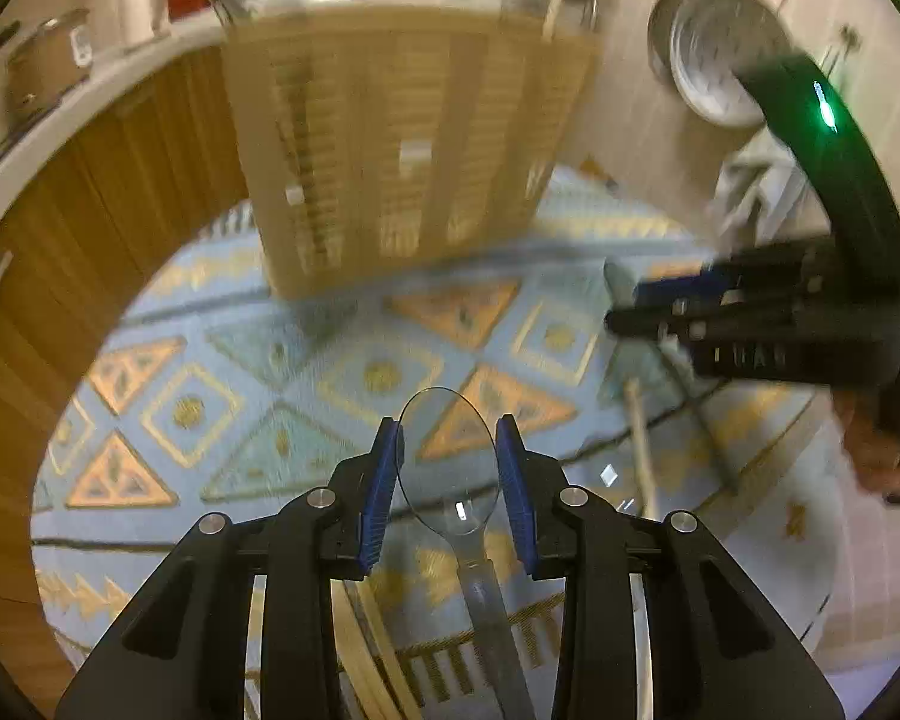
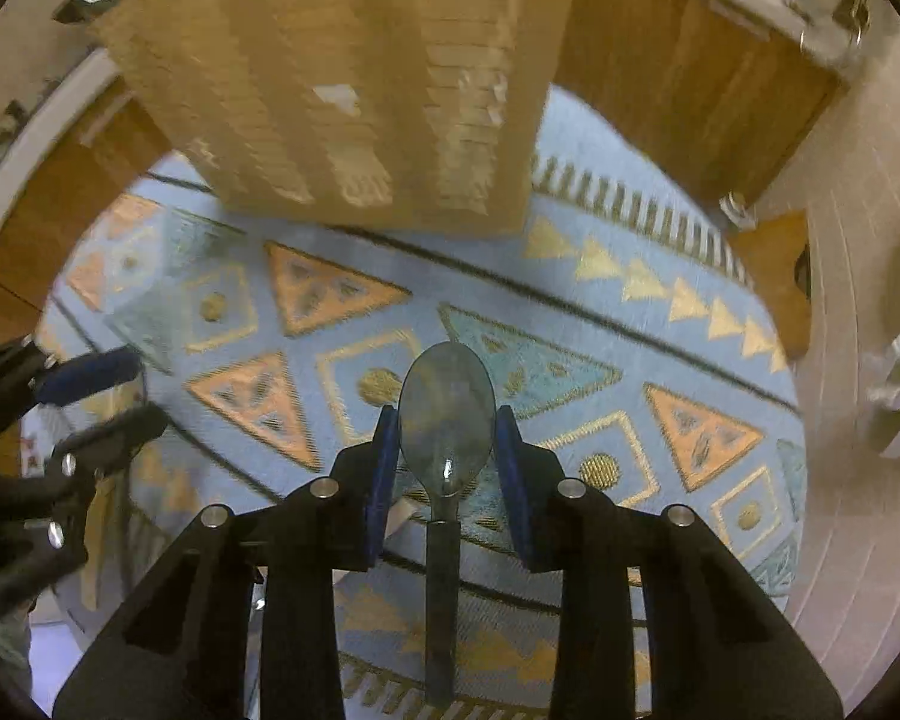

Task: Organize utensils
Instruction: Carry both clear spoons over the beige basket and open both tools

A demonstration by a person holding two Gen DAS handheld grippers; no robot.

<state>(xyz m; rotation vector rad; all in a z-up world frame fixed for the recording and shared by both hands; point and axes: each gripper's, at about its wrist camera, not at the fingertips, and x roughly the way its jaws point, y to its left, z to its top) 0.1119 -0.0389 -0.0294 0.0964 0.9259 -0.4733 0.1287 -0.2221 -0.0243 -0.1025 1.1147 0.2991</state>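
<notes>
My left gripper [image 1: 449, 450] is shut on a clear plastic spoon [image 1: 447, 456], bowl forward, held above the patterned rug. My right gripper [image 2: 447, 444] is shut on a dark blue-grey plastic spoon [image 2: 447, 420], bowl forward. A bamboo utensil organizer [image 1: 402, 138] with long compartments stands on the rug ahead of both grippers; it also shows in the right wrist view [image 2: 354, 84]. The right gripper appears at the right of the left wrist view [image 1: 636, 306], the left gripper at the left of the right wrist view [image 2: 114, 396].
A light blue rug [image 2: 570, 324] with orange triangles covers the floor. Wooden cabinets [image 1: 90, 210] curve along the left. A metal pot [image 1: 714, 54] stands at the back right. Loose sticks [image 1: 645, 450] lie on the rug. A wooden block [image 2: 774, 276] sits at the rug's right edge.
</notes>
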